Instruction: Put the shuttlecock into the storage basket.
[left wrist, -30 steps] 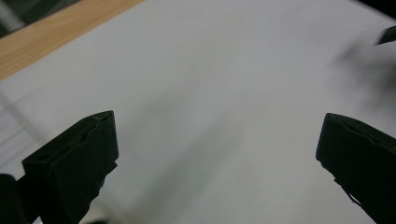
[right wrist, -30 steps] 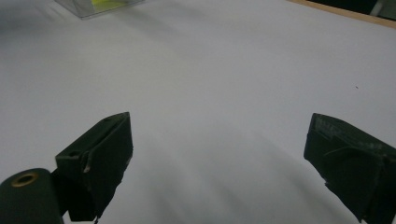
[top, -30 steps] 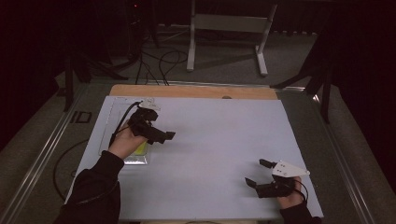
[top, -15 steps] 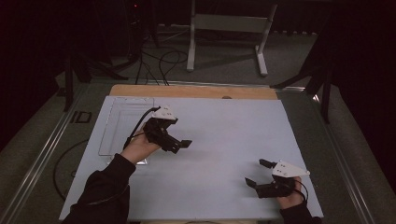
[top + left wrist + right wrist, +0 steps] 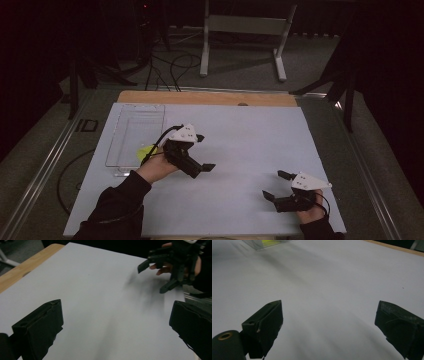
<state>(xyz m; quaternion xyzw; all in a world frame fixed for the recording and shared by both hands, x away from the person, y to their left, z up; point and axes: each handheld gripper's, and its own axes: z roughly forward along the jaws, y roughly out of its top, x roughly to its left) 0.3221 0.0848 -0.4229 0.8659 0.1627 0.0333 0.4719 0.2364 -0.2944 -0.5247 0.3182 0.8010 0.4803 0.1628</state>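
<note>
Risk at this desk (image 5: 235, 145) lies with the left tool (image 5: 197, 167), jaws wide and holding nothing, which hangs just beside a clear tray (image 5: 134, 137) with a yellow item (image 5: 146, 151) at its near end; a careless swing back could knock the light tray or shove it along the white sheet. The right tool (image 5: 274, 186), also wide and empty, rests well apart near the desk's front edge, too far to steady anything. What the yellow item is cannot be told, since the hand (image 5: 156, 169) covers part of it and the right gripper view cuts it off at the frame's top edge.
</note>
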